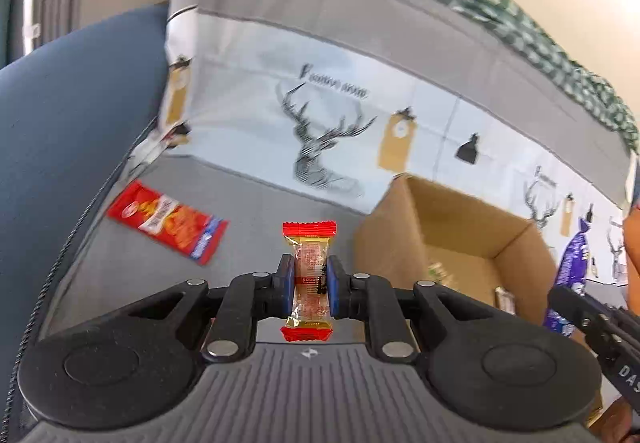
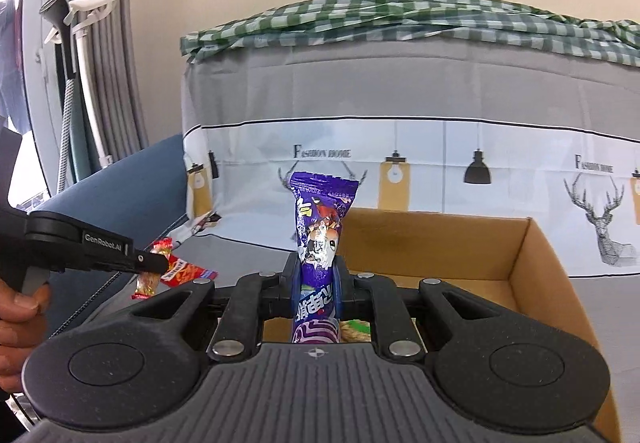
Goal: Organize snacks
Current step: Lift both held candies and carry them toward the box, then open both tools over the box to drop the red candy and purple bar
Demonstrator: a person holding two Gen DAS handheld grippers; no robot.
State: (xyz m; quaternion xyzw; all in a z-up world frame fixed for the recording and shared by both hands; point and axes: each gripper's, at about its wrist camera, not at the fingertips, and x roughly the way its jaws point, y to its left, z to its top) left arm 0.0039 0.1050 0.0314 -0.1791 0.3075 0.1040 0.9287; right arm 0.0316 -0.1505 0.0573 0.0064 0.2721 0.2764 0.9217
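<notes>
My left gripper (image 1: 308,285) is shut on a small candy (image 1: 308,275) with red ends and a clear middle, held upright above the grey seat. The same gripper (image 2: 150,267) and candy (image 2: 149,281) show at the left of the right wrist view. My right gripper (image 2: 318,279) is shut on a purple snack packet (image 2: 320,227), held upright over the near edge of an open cardboard box (image 2: 532,255). In the left wrist view that box (image 1: 516,247) stands to the right, with the purple packet (image 1: 572,263) beside it. A red chips packet (image 1: 168,221) lies flat on the seat at the left.
A cloth printed with deer and lamps (image 2: 400,167) drapes the backrest behind the box, with a green checked cloth (image 2: 400,19) on top. A blue cushion (image 1: 72,115) rises at the left. Several snacks lie in the box bottom (image 1: 460,275). A hand (image 2: 16,303) grips the left tool's handle.
</notes>
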